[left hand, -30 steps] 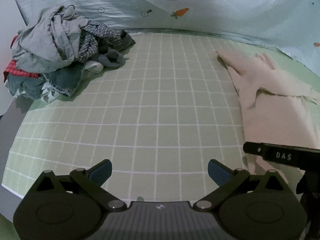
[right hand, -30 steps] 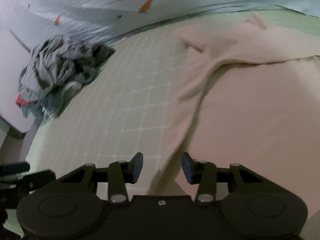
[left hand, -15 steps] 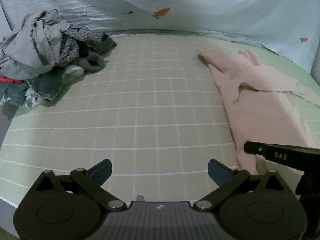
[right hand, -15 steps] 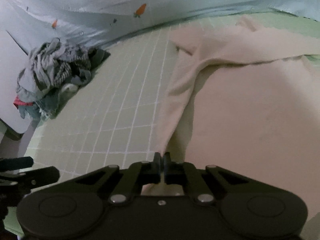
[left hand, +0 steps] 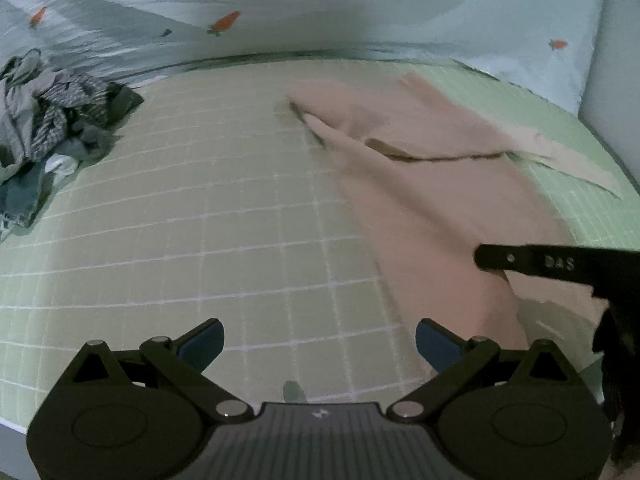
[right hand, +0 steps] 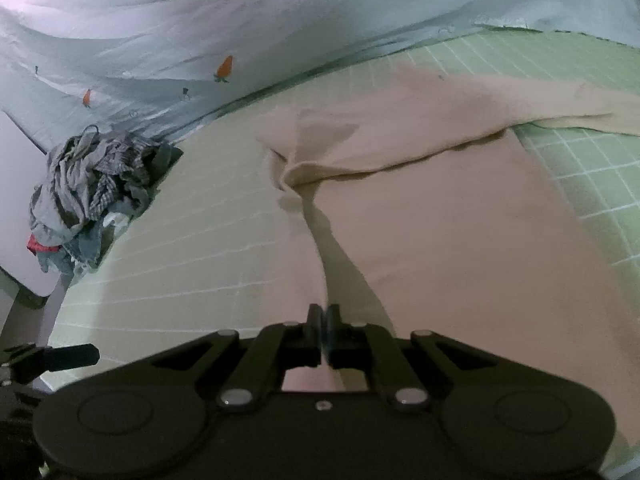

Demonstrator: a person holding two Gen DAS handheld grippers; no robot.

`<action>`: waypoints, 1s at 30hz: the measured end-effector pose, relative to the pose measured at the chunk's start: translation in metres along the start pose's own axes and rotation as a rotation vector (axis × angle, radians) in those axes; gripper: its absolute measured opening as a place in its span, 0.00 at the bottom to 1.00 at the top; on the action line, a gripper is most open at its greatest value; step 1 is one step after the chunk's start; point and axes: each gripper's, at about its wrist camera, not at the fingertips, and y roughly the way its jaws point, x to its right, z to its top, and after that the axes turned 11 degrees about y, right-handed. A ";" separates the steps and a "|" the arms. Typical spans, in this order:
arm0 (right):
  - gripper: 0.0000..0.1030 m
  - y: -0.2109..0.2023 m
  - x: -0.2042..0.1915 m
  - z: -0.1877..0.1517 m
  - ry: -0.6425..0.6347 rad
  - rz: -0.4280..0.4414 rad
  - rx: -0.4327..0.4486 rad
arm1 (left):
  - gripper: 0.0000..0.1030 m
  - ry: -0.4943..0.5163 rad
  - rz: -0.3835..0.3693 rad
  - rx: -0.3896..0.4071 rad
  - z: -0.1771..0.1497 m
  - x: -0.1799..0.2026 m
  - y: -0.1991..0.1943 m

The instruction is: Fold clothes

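A garment (left hand: 432, 200) lies spread on the bed (left hand: 200, 208), to the right. A clothes pile (left hand: 52, 128) sits far left. A sheet (left hand: 320, 12) hangs behind both.

Both grippers are matte black: left gripper (left hand: 320, 340) has blue pads on its fingertips (left hand: 202, 342), angled linkage arms with silver pivot screws, a round embossed disc on each side, and a ribbed grey centre plate carrying a small white logo. Right gripper (right hand: 322, 330) is the same build, with black linkage bars, silver screw heads, twin round discs and one small centre screw. A black bar with white "DAS" lettering shows at right in the left wrist view.
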 end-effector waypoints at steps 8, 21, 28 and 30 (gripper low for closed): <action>0.05 0.021 0.013 0.008 -0.128 -0.044 -0.098 | 0.98 -0.084 0.071 -0.050 -0.004 0.006 0.001; 0.72 -0.007 0.061 0.069 -0.089 -0.187 0.061 | 0.98 -0.308 0.147 0.024 0.047 -0.037 0.019; 0.83 -0.006 0.099 0.139 -0.037 -0.306 0.189 | 0.98 -0.363 0.140 0.095 0.114 -0.064 0.048; 0.84 -0.002 0.111 0.162 -0.027 -0.335 0.227 | 0.98 -0.379 0.128 0.106 0.136 -0.071 0.064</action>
